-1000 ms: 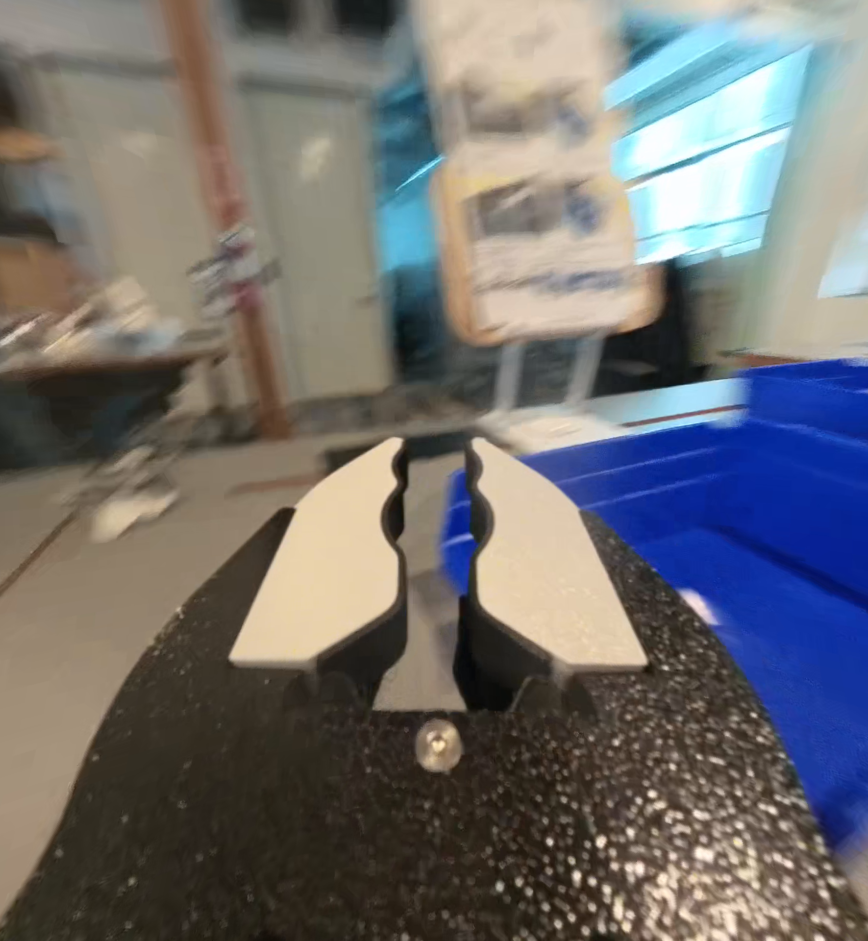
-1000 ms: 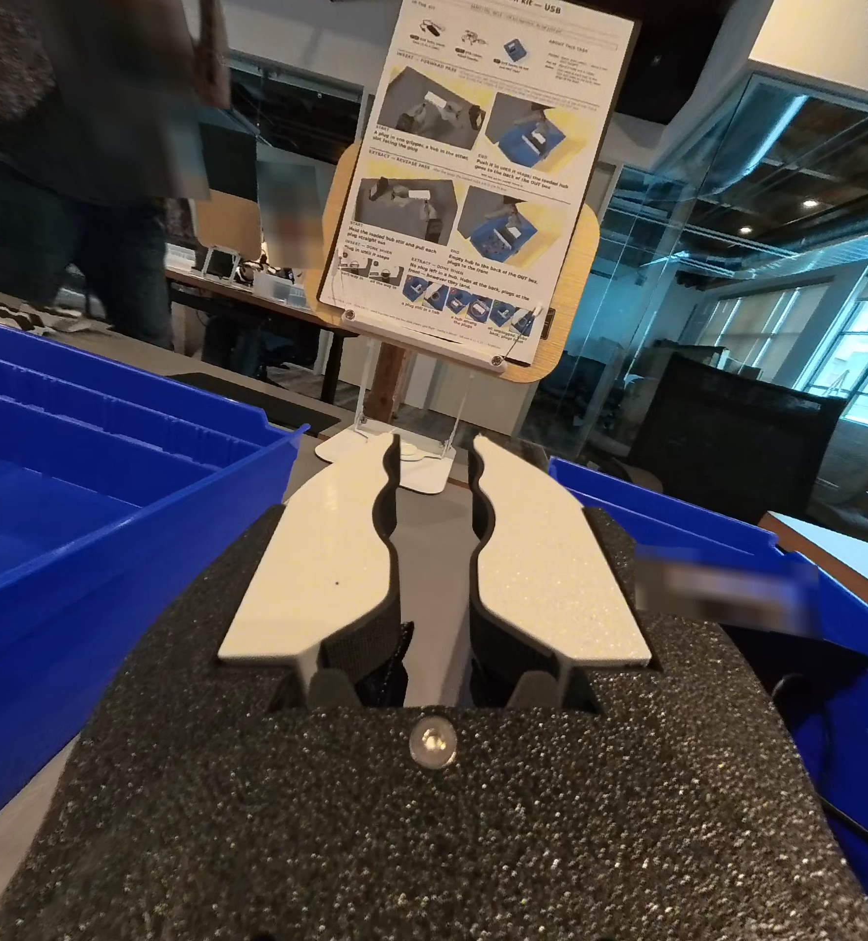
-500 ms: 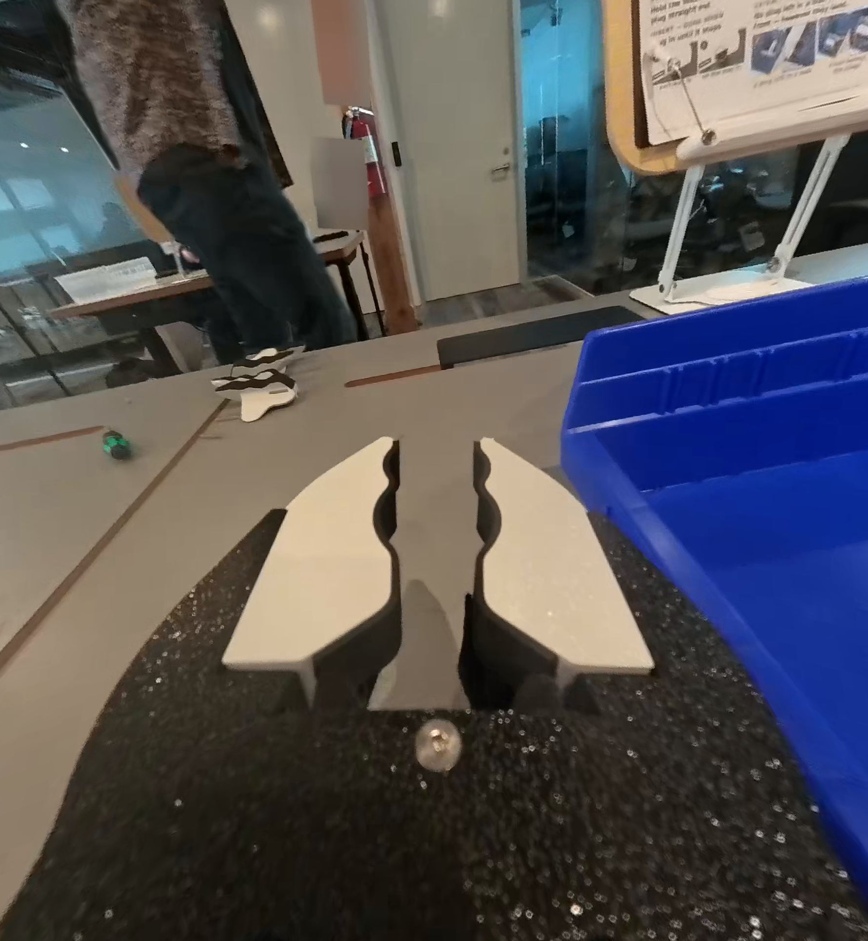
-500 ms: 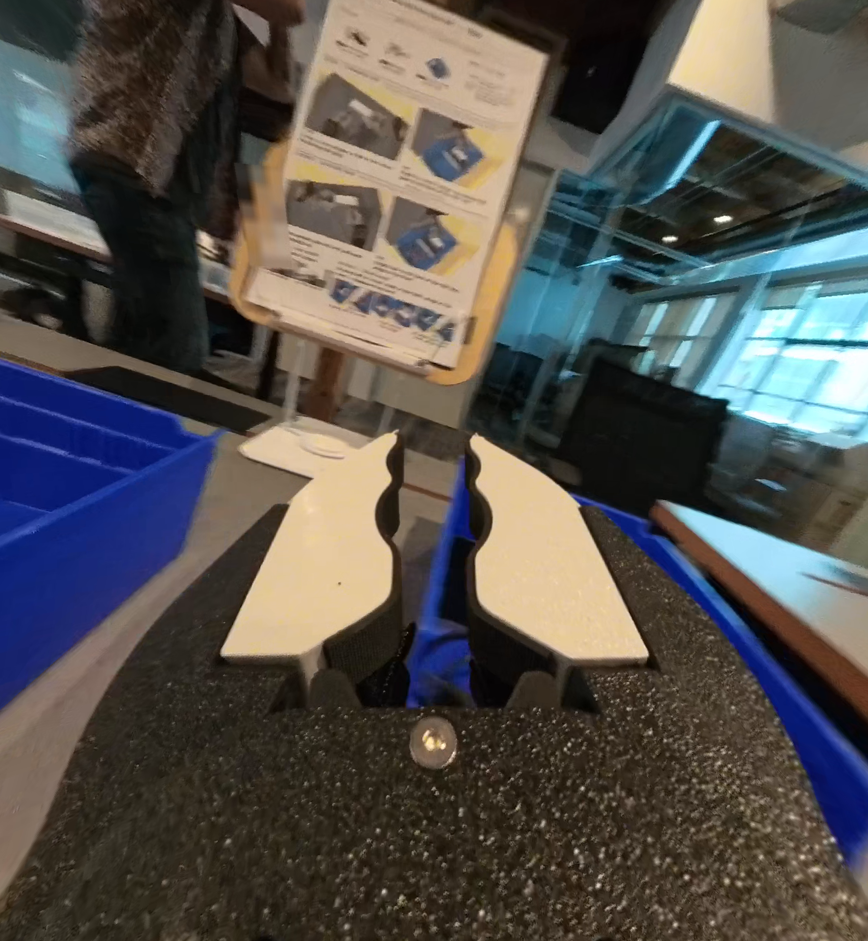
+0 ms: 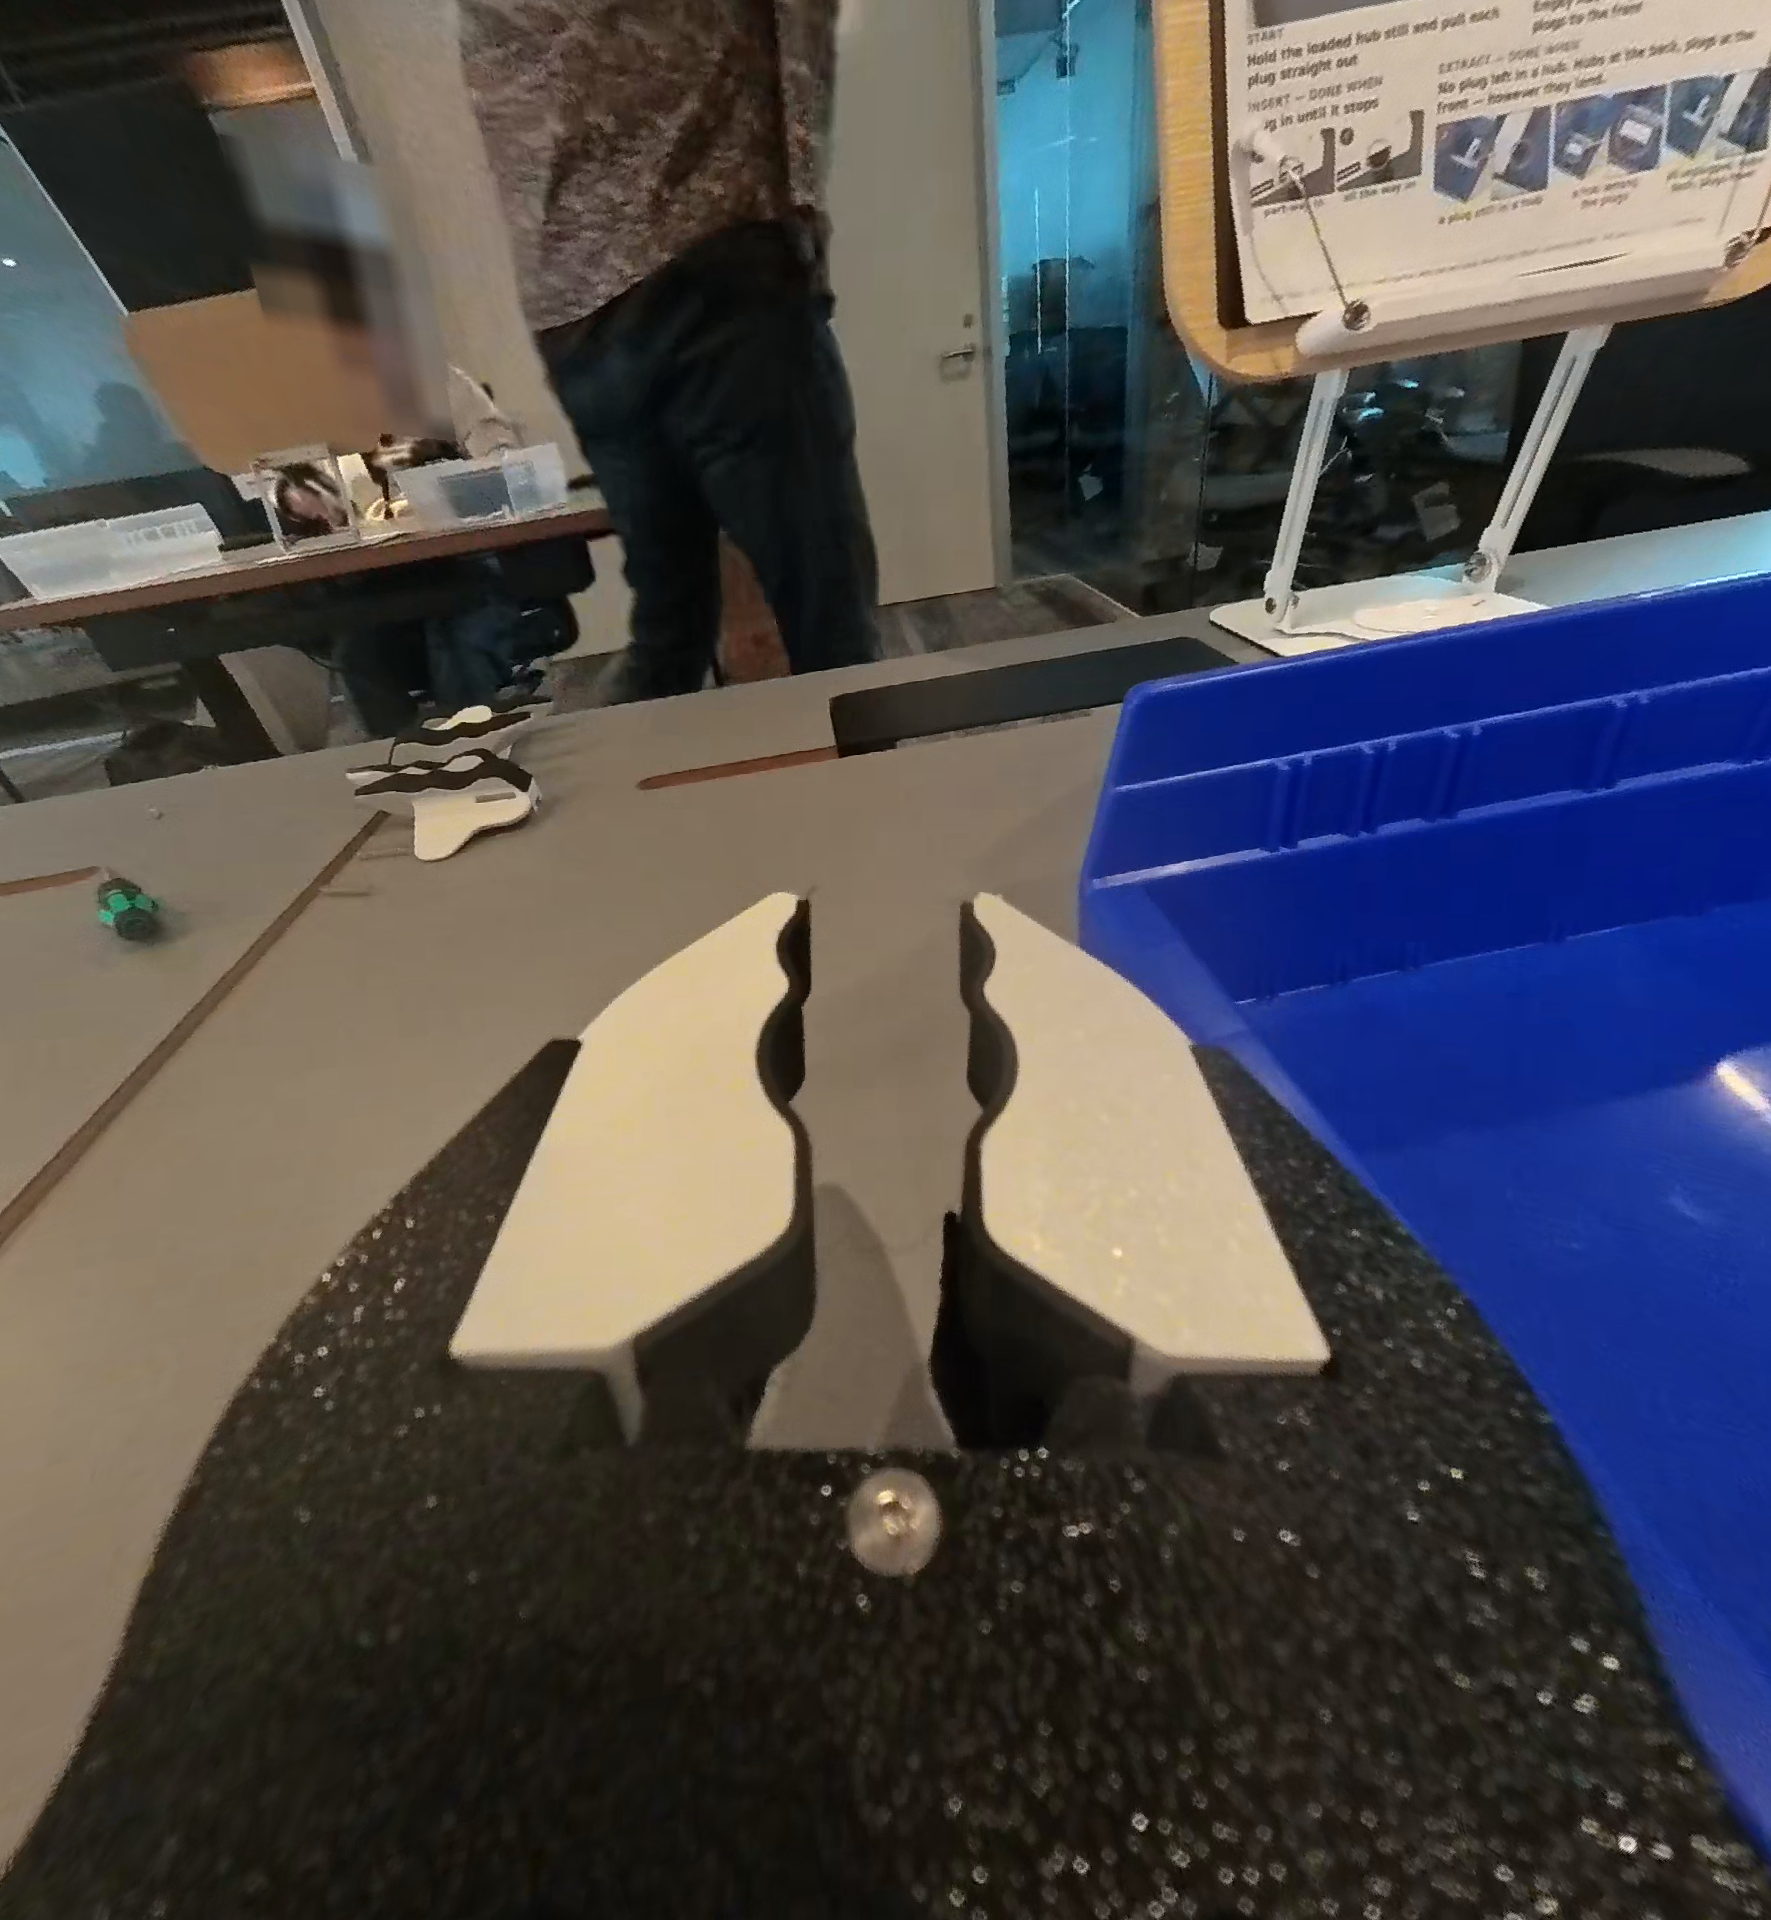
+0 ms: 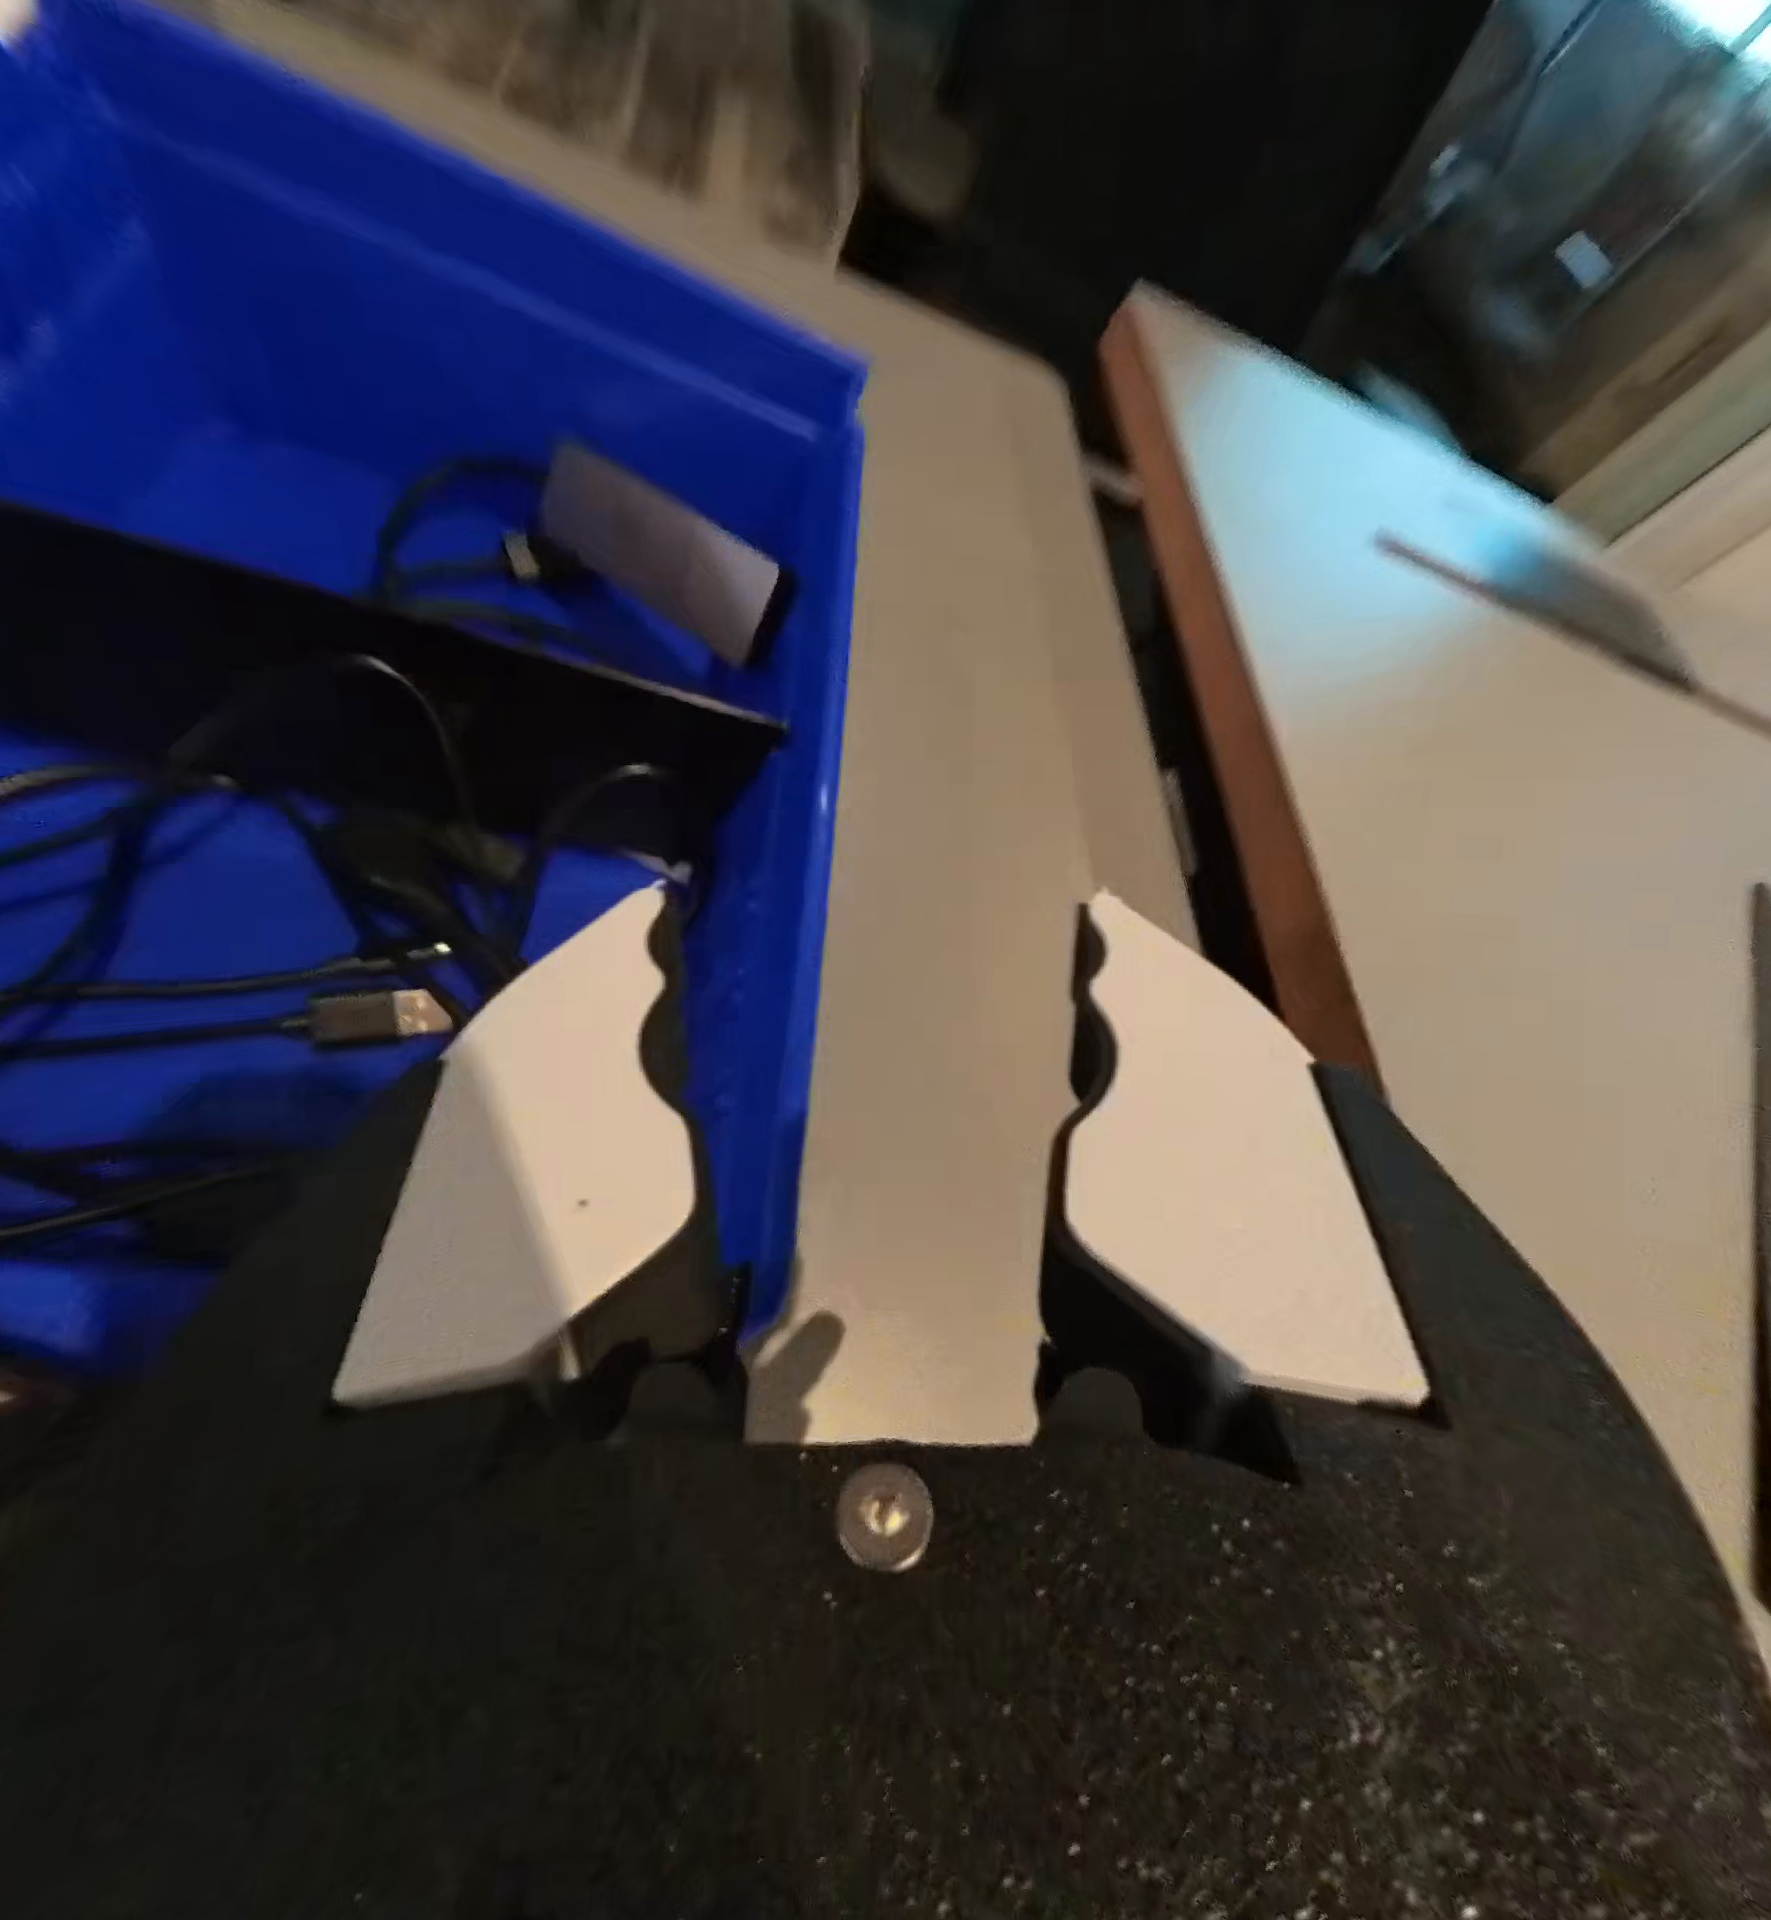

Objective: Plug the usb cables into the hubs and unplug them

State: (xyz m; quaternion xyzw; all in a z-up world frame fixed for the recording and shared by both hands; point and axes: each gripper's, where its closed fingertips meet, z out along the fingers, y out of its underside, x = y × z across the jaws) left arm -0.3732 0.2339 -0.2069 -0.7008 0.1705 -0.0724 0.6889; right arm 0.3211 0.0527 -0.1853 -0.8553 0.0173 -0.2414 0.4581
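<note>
In the right wrist view, a blue bin [image 6: 808, 727] holds a tangle of black USB cables [image 6: 237, 935], one with a silver plug [image 6: 413, 1013]. A grey hub [image 6: 652, 561] lies behind a black divider [image 6: 341, 665]. My right gripper [image 6: 876, 914] is open and empty. It hangs above the bin's right wall, with its left finger over the bin and its right finger over the table. My left gripper [image 5: 886, 904] holds nothing, and its jaws are close together with a narrow slit between them. It is low over the grey table, just left of another blue bin [image 5: 1432, 831].
An instruction board on a white stand [image 5: 1483, 260] stands behind the left bin. A person [image 5: 704, 416] stands beyond the table. Spare finger pieces [image 5: 455, 800], a small green tool [image 5: 128, 914] and a black mat [image 5: 1016, 686] lie on the table. A second table's brown edge [image 6: 1224, 675] lies to the right.
My right gripper has tipped down from facing the board to looking into the cable bin, and its jaws have opened wider. The left view has steadied, and the person has stepped right.
</note>
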